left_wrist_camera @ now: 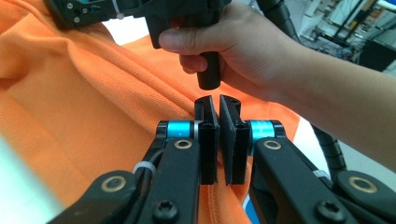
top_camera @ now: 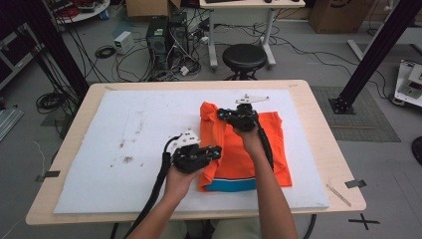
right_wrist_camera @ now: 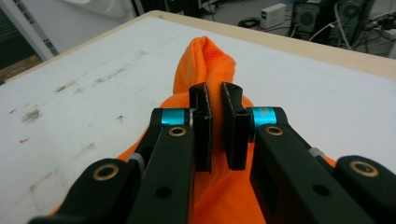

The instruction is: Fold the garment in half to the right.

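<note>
The orange knit polo shirt with a teal band at its hem (top_camera: 259, 154) lies right of centre on the white foam board (top_camera: 124, 144) that covers the light wooden table (top_camera: 318, 99), its left edge lifted and drawn over the body in a fold. Your left gripper (top_camera: 211, 153) holds that edge near the hem, jaws clamped together on the fabric; the left gripper view shows the pads almost meeting with cloth beneath and between them. Your right gripper (top_camera: 222, 116) holds the same edge near the collar end, jaws likewise clamped on the shirt, a peak of fabric (right_wrist_camera: 203, 60) standing beyond the tips in the right gripper view. Judged risks: the bite at each gripper looks shallow, so uneven pulling between your two hands could drag the knit out of one pair of jaws and collapse the fold. Lifting one end higher than the other would skew the crease. The soft cloth may also bunch under itself if you lay it down slack.
</note>
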A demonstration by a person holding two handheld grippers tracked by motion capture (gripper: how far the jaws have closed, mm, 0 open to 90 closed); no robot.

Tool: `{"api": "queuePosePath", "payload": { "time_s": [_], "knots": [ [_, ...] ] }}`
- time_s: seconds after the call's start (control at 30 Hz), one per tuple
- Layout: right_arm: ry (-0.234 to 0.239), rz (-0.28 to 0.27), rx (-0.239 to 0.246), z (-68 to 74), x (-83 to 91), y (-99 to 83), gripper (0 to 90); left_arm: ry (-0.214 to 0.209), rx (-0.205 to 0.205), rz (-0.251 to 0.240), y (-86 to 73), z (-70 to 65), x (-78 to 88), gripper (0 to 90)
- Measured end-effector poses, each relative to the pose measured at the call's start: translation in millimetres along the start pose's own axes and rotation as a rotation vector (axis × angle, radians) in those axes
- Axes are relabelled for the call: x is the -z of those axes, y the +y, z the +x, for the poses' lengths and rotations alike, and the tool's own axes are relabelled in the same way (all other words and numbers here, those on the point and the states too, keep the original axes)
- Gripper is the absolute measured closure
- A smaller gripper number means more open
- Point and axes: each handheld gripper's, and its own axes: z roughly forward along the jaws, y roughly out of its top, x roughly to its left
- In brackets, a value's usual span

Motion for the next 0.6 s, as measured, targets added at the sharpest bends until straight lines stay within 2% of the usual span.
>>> {"api": "queuePosePath", "payload": {
  "time_s": [0.33, 0.6],
  "knots": [
    [-0.07, -0.033, -0.046, -34.7, 43.8, -13.7, 84.6, -0.07, -0.001, 0.064, 21.9, -24.1, -53.5, 85.9],
    [-0.12, -0.038, -0.083, -57.4, 67.3, -23.7, 84.5, -0.094, -0.001, 0.107, 33.4, -39.6, -90.2, 85.8]
  ]
}}
